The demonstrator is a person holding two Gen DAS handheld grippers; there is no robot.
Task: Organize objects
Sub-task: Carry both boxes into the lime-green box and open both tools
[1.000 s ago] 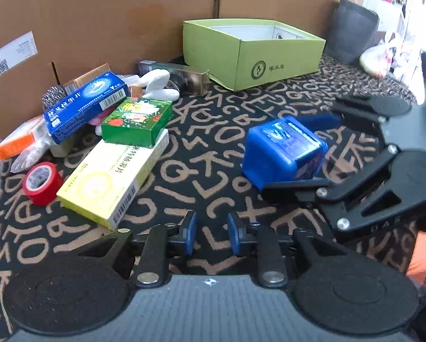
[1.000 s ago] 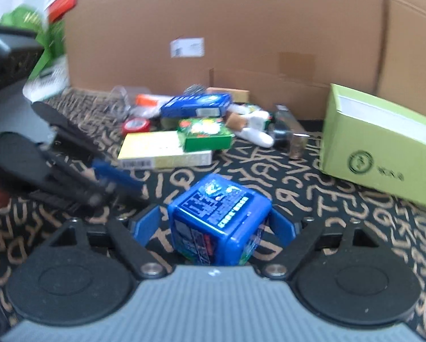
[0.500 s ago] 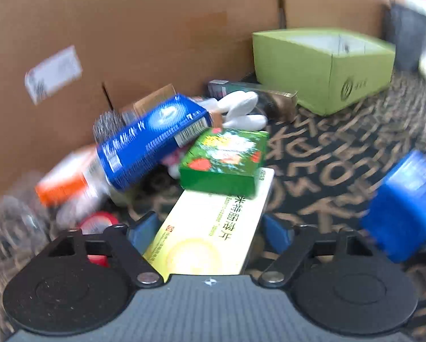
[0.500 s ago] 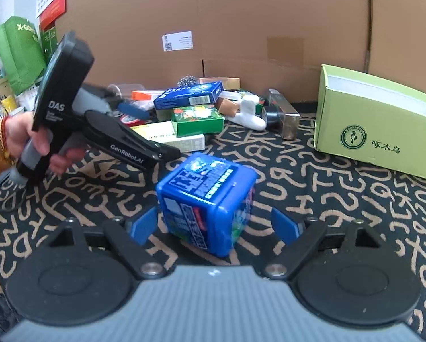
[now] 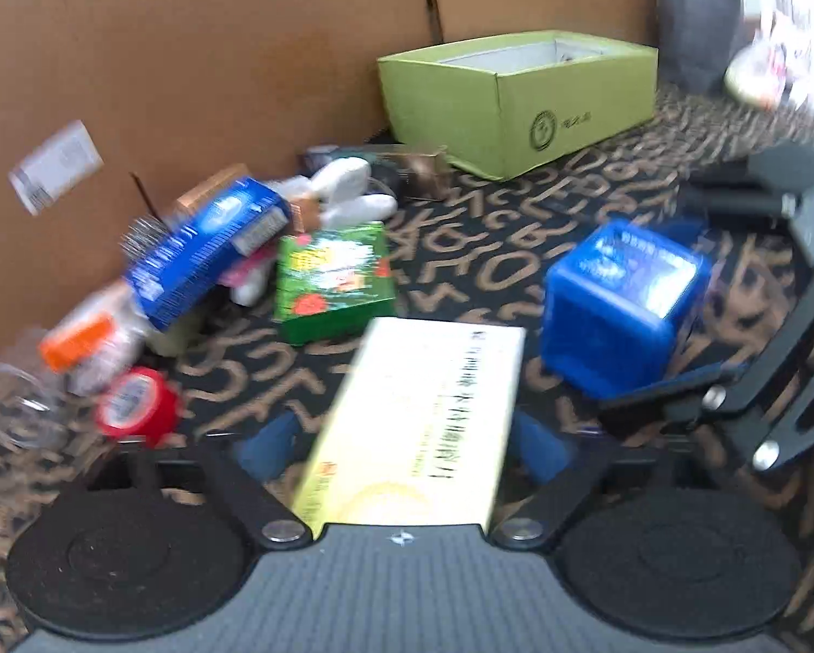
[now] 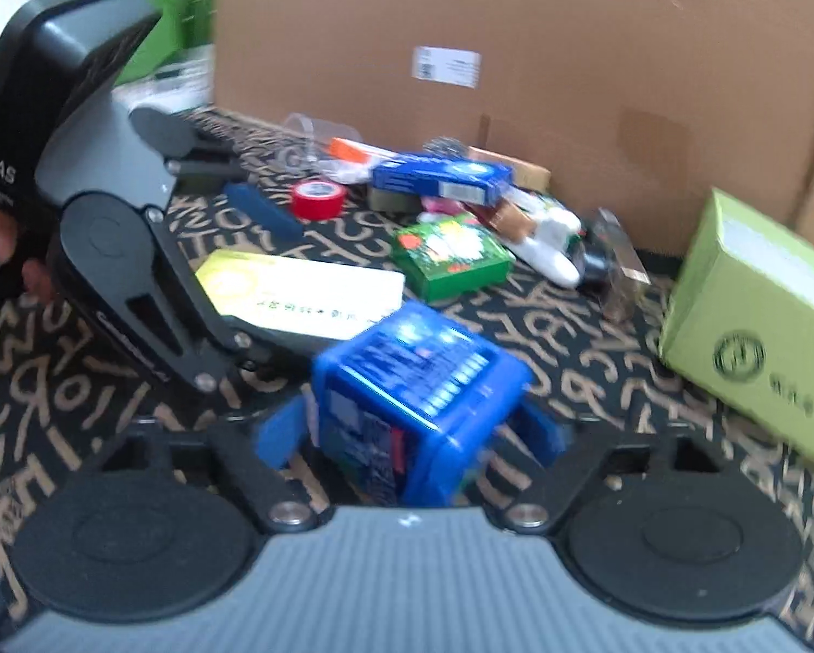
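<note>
The yellow medicine box (image 5: 423, 424) is framed between the blue fingers of the left gripper (image 5: 407, 446), which are spread wide on either side of it; whether the pads press on it cannot be told through the blur. The blue cube-shaped container (image 6: 412, 402) is bracketed closely by the fingers of the right gripper (image 6: 407, 435), though firm contact cannot be confirmed. Both items are seen on the letter-patterned cloth (image 5: 488, 261). The green strawberry box (image 5: 333, 280) lies just beyond the yellow box, and the open lime-green box (image 5: 521, 98) stands farther back by the cardboard wall (image 5: 216, 54).
</note>
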